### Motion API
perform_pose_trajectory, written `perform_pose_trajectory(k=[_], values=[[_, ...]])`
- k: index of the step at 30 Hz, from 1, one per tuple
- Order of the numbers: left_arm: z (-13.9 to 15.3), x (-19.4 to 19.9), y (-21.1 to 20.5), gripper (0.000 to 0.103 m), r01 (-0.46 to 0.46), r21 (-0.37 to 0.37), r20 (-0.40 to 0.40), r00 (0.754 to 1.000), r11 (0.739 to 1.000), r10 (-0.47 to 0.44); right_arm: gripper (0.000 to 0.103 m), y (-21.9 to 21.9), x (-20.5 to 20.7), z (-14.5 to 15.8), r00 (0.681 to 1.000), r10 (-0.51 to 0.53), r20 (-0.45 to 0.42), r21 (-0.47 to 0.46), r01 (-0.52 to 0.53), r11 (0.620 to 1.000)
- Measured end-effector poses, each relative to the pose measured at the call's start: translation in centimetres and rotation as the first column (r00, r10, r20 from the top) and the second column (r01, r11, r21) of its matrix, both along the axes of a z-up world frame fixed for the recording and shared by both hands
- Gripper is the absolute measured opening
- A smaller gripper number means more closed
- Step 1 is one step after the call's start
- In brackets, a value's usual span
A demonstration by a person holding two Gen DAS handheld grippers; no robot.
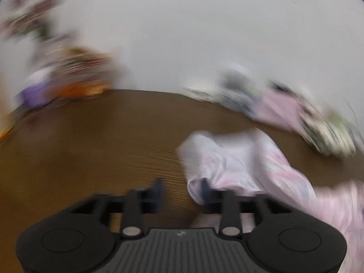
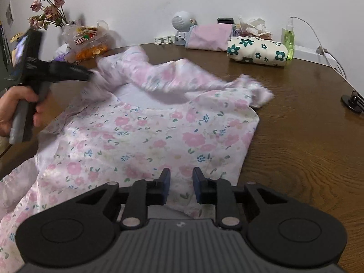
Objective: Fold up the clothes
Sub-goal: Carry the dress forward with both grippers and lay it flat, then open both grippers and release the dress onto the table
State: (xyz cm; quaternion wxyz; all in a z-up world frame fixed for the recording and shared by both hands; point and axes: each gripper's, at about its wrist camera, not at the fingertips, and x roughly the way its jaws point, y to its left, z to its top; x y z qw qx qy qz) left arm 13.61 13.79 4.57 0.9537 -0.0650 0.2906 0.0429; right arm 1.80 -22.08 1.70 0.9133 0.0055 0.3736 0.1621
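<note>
A pink floral garment (image 2: 145, 136) lies spread and rumpled on the brown wooden table (image 2: 307, 136). My right gripper (image 2: 181, 182) is open, low over the garment's near hem, with cloth under the gap between its fingers. My left gripper (image 1: 182, 188) is open in a blurred view; a fold of the garment (image 1: 218, 159) lies against its right finger. In the right wrist view the left gripper (image 2: 91, 75) sits at the garment's upper left edge, blurred, held by a hand.
At the table's back edge stand a vase of dried flowers (image 2: 45, 6), snack bags (image 2: 91, 43), a small white robot figure (image 2: 182, 27), a folded pink cloth (image 2: 209, 36), a floral pouch (image 2: 257, 50) and a green spray bottle (image 2: 289, 38). A black mount (image 2: 352, 102) sits right.
</note>
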Motion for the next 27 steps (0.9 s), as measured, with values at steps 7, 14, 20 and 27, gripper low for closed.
perform_pose_trajectory(k=[7,14,20,27], values=[[-1.6,-7.2,-2.0,0.070,0.297,0.023,-0.061,0.954,0.955,-0.295,0.026,0.8,0.7,0.5,1.000,0.003,0.023,0.002,-0.003,1.000],[-4.3,-9.7,-5.9,0.069,0.452,0.061,-0.153,0.885,0.890,-0.439,0.024,4.5,9.3,1.8,0.977,0.188,-0.099,0.087,-0.179,0.980],[-4.9,-10.4,-6.2,0.069,0.463,0.106,-0.156,0.882,0.880,-0.445,0.016,5.4,17.8,3.1,0.998,-0.033,0.058,-0.036,0.035,0.999],[-4.3,-10.1,-5.7,0.070,0.447,0.061,-0.153,0.888,0.892,-0.434,0.045,0.4,20.2,7.0,0.948,-0.269,0.169,0.113,0.252,0.961]])
